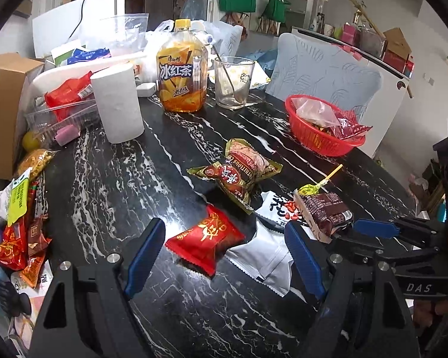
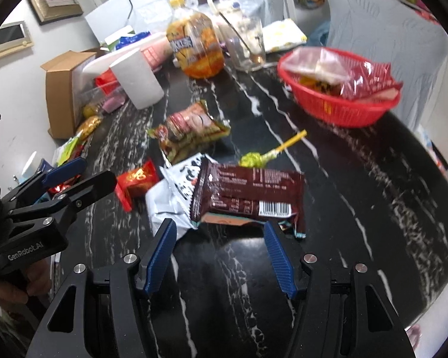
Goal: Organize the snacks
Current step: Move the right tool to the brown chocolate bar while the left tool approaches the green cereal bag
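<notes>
Several snacks lie on the black marble table. A red packet sits just ahead of my left gripper, whose blue fingers stand open on either side of it without touching. Beside it lie a silver-white pouch, a gold-red wrapped snack and a green lollipop. A brown chocolate packet rests partly on the pouch. My right gripper is open, its tips at the packet's near edge. A red basket at the far right holds several packets.
At the back stand an iced-tea bottle, a glass with a spoon and a paper roll. A cardboard box and a heap of snack packets crowd the left edge. A cushioned chair is behind the basket.
</notes>
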